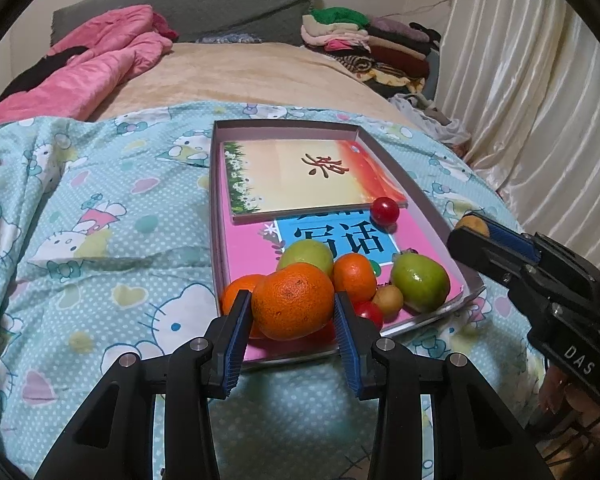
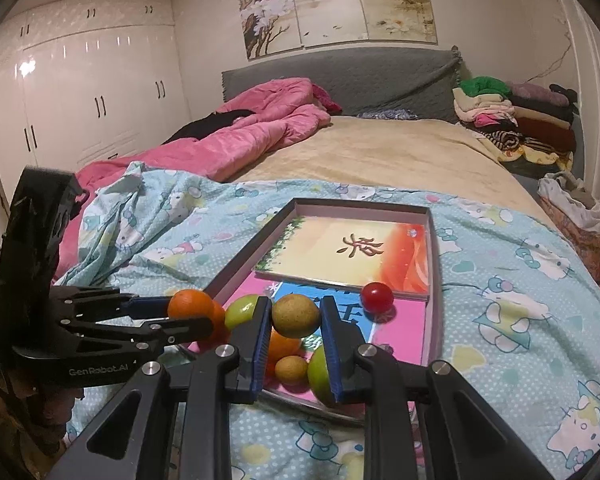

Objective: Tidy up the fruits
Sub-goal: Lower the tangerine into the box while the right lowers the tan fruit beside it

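Two hand-held grippers work over a shallow tray (image 1: pixel 424 196) lying on a cartoon-print quilt (image 1: pixel 100 208) at the near end of a bed (image 1: pixel 252 72). The left gripper (image 1: pixel 294 308) has its blue-padded fingers (image 1: pixel 240 320) closed on a large orange (image 1: pixel 294 300), held just above the near left corner of the tray. The right gripper (image 2: pixel 296 320) has its fingers (image 2: pixel 262 332) closed on a small brownish-yellow fruit (image 2: pixel 296 315), held over the near part of the tray; in the left wrist view this gripper reaches in from the right, near the tray's right rim.

The remaining fruit is clustered at the near end of the tray: a second orange (image 1: pixel 354 278), part of a third orange (image 1: pixel 238 290) at the near left, two green fruits (image 1: pixel 308 254) (image 1: pixel 420 282), a small yellowish fruit (image 1: pixel 388 299) and a red tomato (image 1: pixel 370 314) partly hidden behind the left gripper's right finger. A single cherry tomato (image 1: pixel 385 211) lies apart, farther along, touching the near right corner of a yellow-and-orange book (image 1: pixel 304 172). That book overlaps a pink book (image 1: pixel 252 256) lining the tray's floor.

Far across the bed lie a pink comforter (image 1: pixel 100 64) on the left and a stack of folded clothes (image 1: pixel 364 44) on the right, against a grey headboard (image 1: pixel 236 12). A pale curtain (image 1: pixel 520 80) hangs at the right.
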`<act>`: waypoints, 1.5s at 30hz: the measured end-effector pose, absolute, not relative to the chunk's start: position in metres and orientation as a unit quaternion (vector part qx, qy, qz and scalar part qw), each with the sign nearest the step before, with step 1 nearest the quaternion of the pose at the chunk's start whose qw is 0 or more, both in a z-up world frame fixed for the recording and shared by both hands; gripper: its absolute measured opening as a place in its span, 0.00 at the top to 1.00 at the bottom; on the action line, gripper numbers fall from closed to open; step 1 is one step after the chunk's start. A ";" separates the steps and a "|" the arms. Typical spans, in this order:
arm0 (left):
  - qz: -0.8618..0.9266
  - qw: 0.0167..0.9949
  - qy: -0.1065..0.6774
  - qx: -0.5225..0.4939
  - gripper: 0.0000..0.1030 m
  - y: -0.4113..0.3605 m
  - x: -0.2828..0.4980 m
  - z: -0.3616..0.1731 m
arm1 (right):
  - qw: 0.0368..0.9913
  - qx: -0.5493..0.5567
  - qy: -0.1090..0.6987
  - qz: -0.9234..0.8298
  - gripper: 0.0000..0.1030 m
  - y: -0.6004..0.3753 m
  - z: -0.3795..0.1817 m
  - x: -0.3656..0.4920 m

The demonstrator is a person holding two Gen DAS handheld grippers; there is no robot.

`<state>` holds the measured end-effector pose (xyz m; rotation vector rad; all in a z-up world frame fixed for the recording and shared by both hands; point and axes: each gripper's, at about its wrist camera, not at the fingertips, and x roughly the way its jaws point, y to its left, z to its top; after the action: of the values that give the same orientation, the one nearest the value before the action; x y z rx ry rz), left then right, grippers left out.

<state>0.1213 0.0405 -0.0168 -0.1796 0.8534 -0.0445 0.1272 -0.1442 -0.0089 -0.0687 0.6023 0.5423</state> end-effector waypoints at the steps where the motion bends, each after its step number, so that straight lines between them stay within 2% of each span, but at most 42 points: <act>1: -0.022 0.906 0.414 -0.085 0.59 0.040 0.122 -0.017 | 0.917 -0.036 0.294 0.266 0.76 -0.142 -0.010 0.127; 17: -0.036 0.905 0.421 -0.052 0.59 0.023 0.126 -0.024 | 0.911 -0.054 0.301 0.277 0.76 -0.130 -0.016 0.125; 45: -0.035 0.904 0.421 -0.066 0.59 0.026 0.126 -0.024 | 0.890 -0.108 0.338 0.287 0.76 -0.113 -0.042 0.123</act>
<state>0.1263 0.0262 -0.0237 -0.1372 0.8702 -0.0726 0.1230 -0.1131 -0.0422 -0.2242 0.7027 0.5968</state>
